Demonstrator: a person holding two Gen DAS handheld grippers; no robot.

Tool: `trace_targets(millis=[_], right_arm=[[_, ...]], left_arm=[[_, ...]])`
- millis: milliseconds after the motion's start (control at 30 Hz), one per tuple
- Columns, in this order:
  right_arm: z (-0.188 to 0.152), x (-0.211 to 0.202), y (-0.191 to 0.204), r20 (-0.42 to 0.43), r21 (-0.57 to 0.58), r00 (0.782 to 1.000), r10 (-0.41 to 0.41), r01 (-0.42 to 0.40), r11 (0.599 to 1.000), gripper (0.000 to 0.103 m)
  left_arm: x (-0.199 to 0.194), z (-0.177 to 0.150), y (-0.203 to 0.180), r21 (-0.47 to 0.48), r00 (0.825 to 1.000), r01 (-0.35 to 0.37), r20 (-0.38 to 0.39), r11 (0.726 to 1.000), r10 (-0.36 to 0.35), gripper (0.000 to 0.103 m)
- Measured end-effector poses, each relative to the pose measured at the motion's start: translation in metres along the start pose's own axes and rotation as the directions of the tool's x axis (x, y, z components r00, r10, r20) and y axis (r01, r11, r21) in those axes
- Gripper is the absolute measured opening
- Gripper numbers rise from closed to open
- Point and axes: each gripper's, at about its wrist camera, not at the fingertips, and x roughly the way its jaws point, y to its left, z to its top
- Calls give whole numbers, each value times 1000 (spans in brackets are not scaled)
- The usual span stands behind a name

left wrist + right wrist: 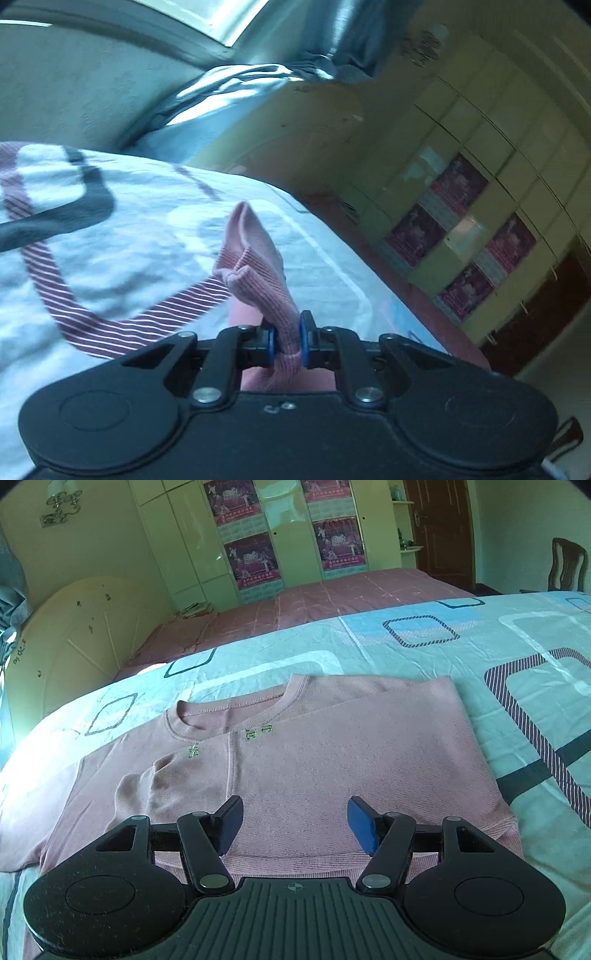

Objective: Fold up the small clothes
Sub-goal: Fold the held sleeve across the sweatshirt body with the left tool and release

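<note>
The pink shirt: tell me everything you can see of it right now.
The pink shirt is a ribbed knit with a round collar and small green embroidery below it. It lies flat on the patterned bedsheet, one side already folded in. The left gripper is shut on a bunched strip of its fabric, lifted off the bed. The right gripper hovers open above the hem.

open bedsheet (424, 653) right of shirt (295, 746)

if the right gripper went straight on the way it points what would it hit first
Probably the pink shirt on the bed: the open right gripper points down at its middle with nothing between, though depth is hard to judge.
</note>
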Motion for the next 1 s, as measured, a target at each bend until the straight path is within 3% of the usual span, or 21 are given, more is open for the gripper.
trace_targets(millis=[167,333,433,567,600,633,667,700,733,767,800,867,933,1000], right_arm=[[-1,-3,-8,9,21,1000,21,-21,1000,63],[1,-10,-23,23,54,999,46,-47,997,63],[1,-17,-36,31,68,998,55,-57,996,63],[2,-24,-56,22,115,997,76,-78,990,63],[2,-25,-60,16,129,996,90,-92,987,63],[2,-26,-64,11,141,995,104,-104,984,63],[2,-27,-67,7,154,993,117,-117,981,63],[1,-28,-69,3,163,991,133,-131,978,63],[1,-29,-70,0,172,989,148,-146,974,63],[1,-29,-69,-3,179,986,164,-161,971,63],[0,-27,-68,-7,186,982,187,-182,966,63],[0,-23,-62,-13,199,970,244,-237,951,63],[-1,-15,-52,-28,204,954,300,-288,936,63],[-1,-6,-38,-45,206,933,356,-340,918,63]], left_arm=[[13,-46,-115,203,982,165,-122,965,-143,11],[15,-106,-222,308,934,333,-235,891,-268,10],[20,-149,-277,376,904,396,-317,837,-286,6],[47,-216,-319,436,850,451,-476,778,-226,8],[58,-233,-323,431,818,475,-538,767,-204,12],[71,-250,-321,429,781,484,-604,763,-157,26],[75,-260,-322,433,769,484,-626,760,-133,32],[73,-266,-318,456,779,498,-610,738,-149,38],[66,-267,-317,467,784,511,-598,721,-168,55],[59,-266,-315,470,786,518,-591,715,-181,66],[50,-263,-313,474,792,523,-577,709,-199,69],[32,-256,-303,505,823,500,-529,703,-206,85],[12,-243,-287,544,862,457,-467,703,-199,83],[-4,-220,-272,556,895,391,-415,734,-163,78]])
